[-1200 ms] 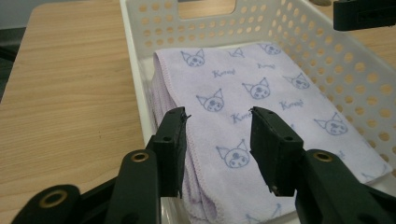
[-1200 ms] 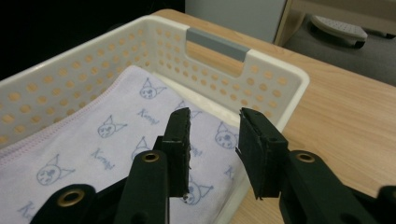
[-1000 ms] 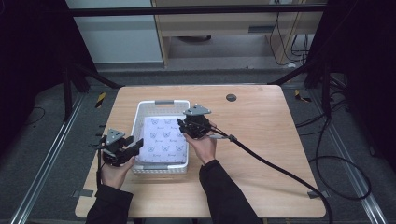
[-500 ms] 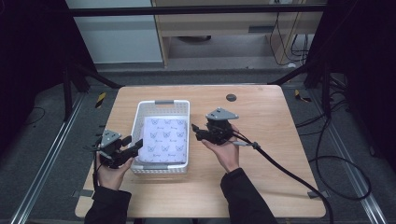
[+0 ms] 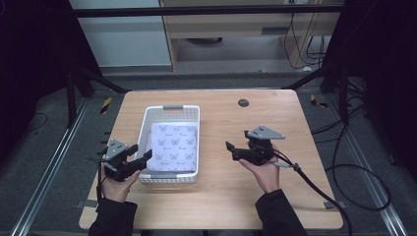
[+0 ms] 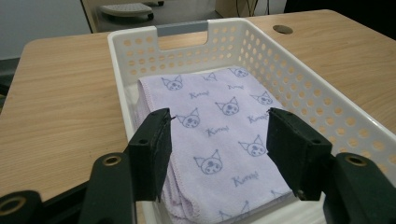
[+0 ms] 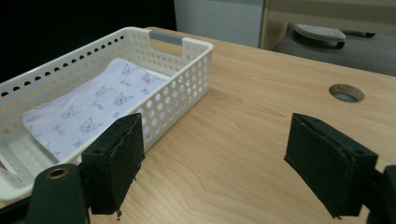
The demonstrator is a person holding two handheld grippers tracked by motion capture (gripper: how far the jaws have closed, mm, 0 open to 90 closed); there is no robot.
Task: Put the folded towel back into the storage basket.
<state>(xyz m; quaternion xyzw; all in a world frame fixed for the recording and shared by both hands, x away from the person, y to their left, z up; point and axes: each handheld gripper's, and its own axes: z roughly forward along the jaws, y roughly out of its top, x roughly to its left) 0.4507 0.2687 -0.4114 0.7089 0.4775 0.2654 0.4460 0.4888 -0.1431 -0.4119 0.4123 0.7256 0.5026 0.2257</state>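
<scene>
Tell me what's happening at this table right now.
A person holds a two-jaw gripper in each hand at a wooden table. A folded lilac cloth printed with cat faces lies flat in a white perforated basket. The left gripper hovers at the basket's near left corner; its jaws have just been opening, with nothing pressed between them. The right gripper is out over bare wood to the right of the basket, its jaws also just opened and empty. The cloth looks put away.

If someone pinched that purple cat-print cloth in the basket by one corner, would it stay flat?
Probably not. The cloth is soft folded fabric with layered edges, so it would likely droop and unfold. It looks light. The white basket walls may keep it from sliding.
</scene>
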